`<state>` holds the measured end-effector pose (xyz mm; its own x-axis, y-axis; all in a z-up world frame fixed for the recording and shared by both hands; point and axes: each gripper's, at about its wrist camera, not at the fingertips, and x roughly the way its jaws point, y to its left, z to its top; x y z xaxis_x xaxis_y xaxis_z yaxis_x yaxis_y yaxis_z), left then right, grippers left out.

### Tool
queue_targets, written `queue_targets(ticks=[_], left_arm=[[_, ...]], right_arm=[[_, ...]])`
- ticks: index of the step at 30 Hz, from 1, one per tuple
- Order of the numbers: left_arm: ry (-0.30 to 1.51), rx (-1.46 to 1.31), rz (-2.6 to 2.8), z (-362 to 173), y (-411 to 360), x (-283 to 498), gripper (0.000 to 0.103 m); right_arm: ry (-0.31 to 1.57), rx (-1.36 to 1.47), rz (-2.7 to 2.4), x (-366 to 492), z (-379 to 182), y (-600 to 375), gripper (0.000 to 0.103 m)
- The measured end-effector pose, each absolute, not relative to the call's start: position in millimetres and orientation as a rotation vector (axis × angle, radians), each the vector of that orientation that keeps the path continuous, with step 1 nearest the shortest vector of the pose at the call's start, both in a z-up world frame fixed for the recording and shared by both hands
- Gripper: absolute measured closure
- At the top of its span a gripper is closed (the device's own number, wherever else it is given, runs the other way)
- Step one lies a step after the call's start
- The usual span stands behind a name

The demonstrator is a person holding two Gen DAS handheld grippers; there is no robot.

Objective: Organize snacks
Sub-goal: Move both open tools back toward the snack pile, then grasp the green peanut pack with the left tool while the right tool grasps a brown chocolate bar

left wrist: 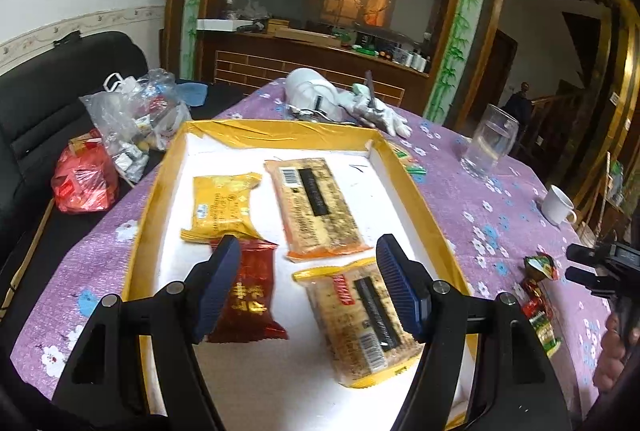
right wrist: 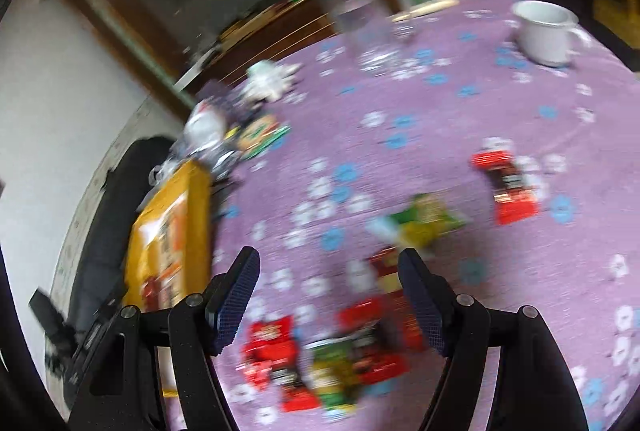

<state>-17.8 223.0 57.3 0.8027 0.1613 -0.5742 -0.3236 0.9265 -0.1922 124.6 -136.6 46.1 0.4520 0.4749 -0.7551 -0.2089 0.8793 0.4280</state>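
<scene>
Purple, flower-printed cloth [left wrist: 460,191] covers the desk, which stands in a dim room with dark wood panelling, a bamboo-painted door frame [left wrist: 460,19] and a black sofa [left wrist: 60,99] to one side; on the sofa lie a clear plastic bag of oddments [left wrist: 132,119] and a red plastic bag [left wrist: 84,179]; further along the desk stand a clear drinking glass [left wrist: 490,141] and a white mug [left wrist: 557,205], with a white glove [left wrist: 384,115] beyond the tray.

A shallow yellow-rimmed tray with a white floor [left wrist: 416,199] already holds four snacks, so the sorting looks partly done: a yellow wrapped cake [left wrist: 224,207], a long orange-edged cracker pack [left wrist: 316,207], a second cracker pack with a yellow edge [left wrist: 360,319] and a dark red foil packet [left wrist: 250,299]; they lie apart, roughly in rows.

The left gripper [left wrist: 308,291] hovers over the near end of the tray, its fingers [left wrist: 222,283] spread wide with nothing between them; the right gripper [right wrist: 328,299] is likewise spread and empty above loose snacks, though that view is blurred.

Left on the cloth, outside the tray, are several small red and green packets [right wrist: 332,355], one green-and-yellow packet [right wrist: 424,223] and a lone red packet [right wrist: 506,187]; by my judgement these have yet to go in, so somewhat under half is done.
</scene>
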Motion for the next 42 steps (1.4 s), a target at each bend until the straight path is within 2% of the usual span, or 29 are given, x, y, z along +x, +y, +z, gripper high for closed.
queue_targets(ticks=[4,14,19,26,32,36,42], left_arm=[[0.604,-0.29,0.2,64,211,-17,0.033],[0.73,-0.229,-0.11,88,125,7,0.033],[0.851,-0.18,-0.282,71,72,22,0.034],[0.952,0.101,-0.384,41,-10,23,0.034],[0.973,0.164,-0.316,20,-34,41,0.034],[0.945,0.184,-0.279,11,-32,39,0.055],[0.915,0.066,-0.293,20,-12,42,0.062]], right_arm=[[1.026,0.309,0.367,137,32,-157,0.029],[1.033,0.38,0.354,144,24,-180,0.029],[1.04,0.436,0.346,144,23,-192,0.029],[1.065,0.511,0.357,146,19,-200,0.029],[1.065,0.525,0.362,146,20,-203,0.029],[1.077,0.533,0.379,146,20,-203,0.029],[1.112,0.483,0.388,146,16,-193,0.029]])
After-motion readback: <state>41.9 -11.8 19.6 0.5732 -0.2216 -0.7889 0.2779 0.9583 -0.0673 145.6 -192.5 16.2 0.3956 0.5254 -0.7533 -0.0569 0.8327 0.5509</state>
